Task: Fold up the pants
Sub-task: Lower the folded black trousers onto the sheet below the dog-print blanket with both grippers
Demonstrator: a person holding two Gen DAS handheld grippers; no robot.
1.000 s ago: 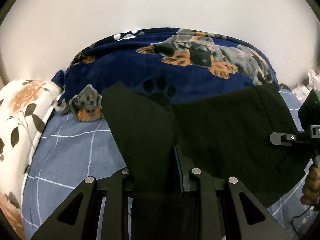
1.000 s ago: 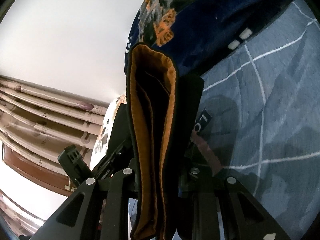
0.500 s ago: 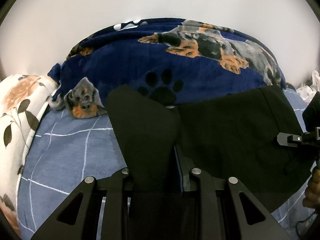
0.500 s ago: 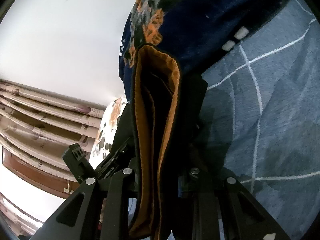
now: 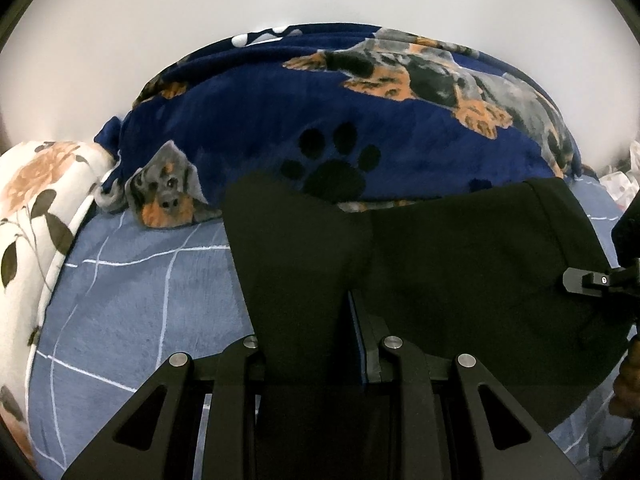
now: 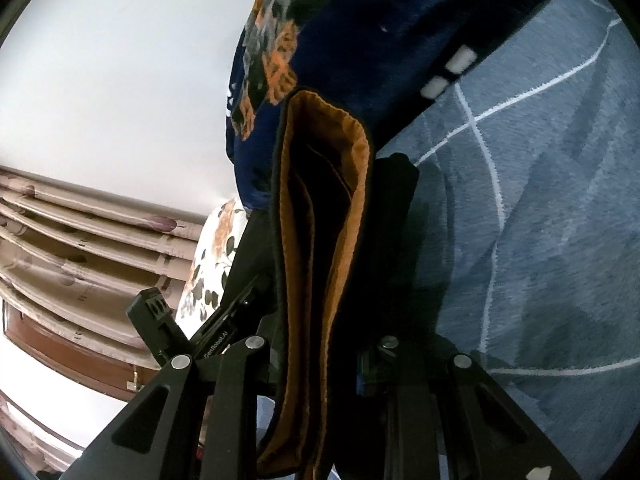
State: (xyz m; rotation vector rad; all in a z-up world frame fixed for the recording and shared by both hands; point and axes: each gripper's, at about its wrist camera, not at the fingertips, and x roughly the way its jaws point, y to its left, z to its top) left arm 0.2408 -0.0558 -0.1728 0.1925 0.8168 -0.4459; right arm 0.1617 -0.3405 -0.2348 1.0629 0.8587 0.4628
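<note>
Your left gripper (image 5: 308, 344) pinches corner of black pants (image 5: 460, 264); fabric runs up between its jaws and stands past fingertips. Rest of pants spreads rightward across blue checked bedsheet (image 5: 132, 300), far edge just before navy dog-print blanket (image 5: 280, 128). Your right gripper (image 6: 320, 360) clamps waistband end, orange lining bunched upright between jaws. Right gripper also visible at right edge of left view, at pants' other side.

A navy fleece blanket with dachshund prints (image 5: 256, 152) lies bunched on the blue grid-lined bedsheet (image 5: 132, 304), beside a white floral pillow (image 5: 36, 208).
</note>
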